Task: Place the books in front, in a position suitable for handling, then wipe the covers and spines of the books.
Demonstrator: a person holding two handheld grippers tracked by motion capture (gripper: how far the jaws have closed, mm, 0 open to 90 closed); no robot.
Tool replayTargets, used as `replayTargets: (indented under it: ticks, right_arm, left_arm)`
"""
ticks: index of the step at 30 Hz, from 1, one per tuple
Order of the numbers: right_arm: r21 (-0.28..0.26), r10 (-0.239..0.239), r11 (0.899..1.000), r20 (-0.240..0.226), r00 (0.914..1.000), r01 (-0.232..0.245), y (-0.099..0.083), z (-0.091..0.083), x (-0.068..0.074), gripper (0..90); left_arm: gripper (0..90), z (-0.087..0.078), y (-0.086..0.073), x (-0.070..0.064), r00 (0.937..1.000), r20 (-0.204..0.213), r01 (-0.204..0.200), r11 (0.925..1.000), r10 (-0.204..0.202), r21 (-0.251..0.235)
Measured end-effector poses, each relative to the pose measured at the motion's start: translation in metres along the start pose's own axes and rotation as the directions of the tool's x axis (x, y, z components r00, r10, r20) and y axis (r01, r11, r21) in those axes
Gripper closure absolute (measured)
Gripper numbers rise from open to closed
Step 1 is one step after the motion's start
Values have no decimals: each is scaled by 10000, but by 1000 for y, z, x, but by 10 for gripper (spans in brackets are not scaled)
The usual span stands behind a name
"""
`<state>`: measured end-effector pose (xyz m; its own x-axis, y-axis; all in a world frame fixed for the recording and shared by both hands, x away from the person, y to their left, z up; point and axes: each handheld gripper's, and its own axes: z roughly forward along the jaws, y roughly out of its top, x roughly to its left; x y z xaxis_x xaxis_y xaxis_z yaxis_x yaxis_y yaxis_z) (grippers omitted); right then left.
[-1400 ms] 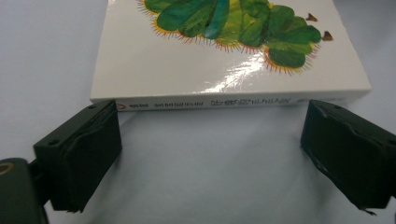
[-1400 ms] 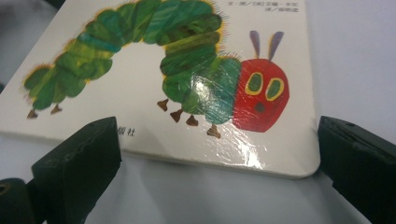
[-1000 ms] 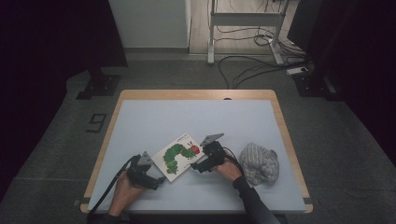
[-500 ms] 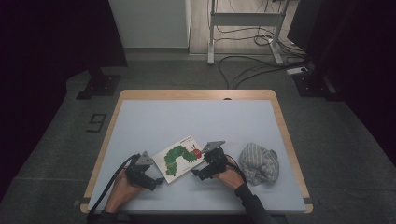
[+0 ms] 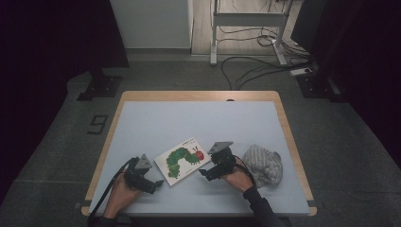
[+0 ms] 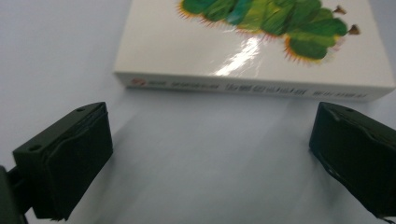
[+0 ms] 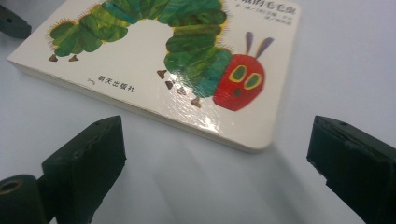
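Observation:
A white board book (image 5: pixel 183 159) with a green caterpillar on its cover lies flat on the pale blue table (image 5: pixel 189 123), near the front. My left gripper (image 5: pixel 157 182) sits just off the book's near left corner. It is open, and the book's spine (image 6: pixel 252 87) lies a little beyond its jaws, untouched. My right gripper (image 5: pixel 204 172) is at the book's near right side and also open. The caterpillar's red head (image 7: pixel 239 81) lies ahead of its jaws, and the book's corner (image 7: pixel 254 144) stays clear of them.
A crumpled grey cloth (image 5: pixel 264 163) lies on the table right of my right hand. The table's wooden rim (image 5: pixel 288 137) runs close by it. A tip of the left gripper (image 7: pixel 13 21) shows beyond the book's far corner in the right gripper view.
My right gripper has drawn back from the book's right edge toward the near side of the table. My left gripper has shifted slightly left. The book has stayed put.

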<state>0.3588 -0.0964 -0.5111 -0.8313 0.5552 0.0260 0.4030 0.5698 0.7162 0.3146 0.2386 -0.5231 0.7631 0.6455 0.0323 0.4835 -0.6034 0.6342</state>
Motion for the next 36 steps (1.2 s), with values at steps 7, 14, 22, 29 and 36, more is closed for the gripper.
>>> replayTargets:
  ticks: [7, 14, 22, 29, 36]
  right_arm:
    - [62, -82, 9999, 232, 9997, 81, 2, -19, -4, 36]
    - [85, 145, 9999, 570, 9983, -150, -2, -37, -10, 12]
    - [46, 461, 9989, 1148, 9923, -469, -13, -59, -22, 5]
    - [52, 527, 9985, 1538, 9867, -541, -18, -74, -29, 3]
    - [-16, 847, 9963, 1946, 9772, -860, -26, -91, -39, 0]
  left_arm:
    - [0, -8, -14, 8, 9985, -54, 544, 9983, -545, -202]
    - [0, -6, -17, 9, 9979, -49, 651, 9974, -652, -311]
    - [0, -6, -17, 8, 9978, -63, 656, 9973, -658, -322]
    - [0, -6, -18, 8, 9977, -70, 667, 9972, -669, -332]
    - [0, -6, -18, 8, 9976, -75, 681, 9971, -684, -344]
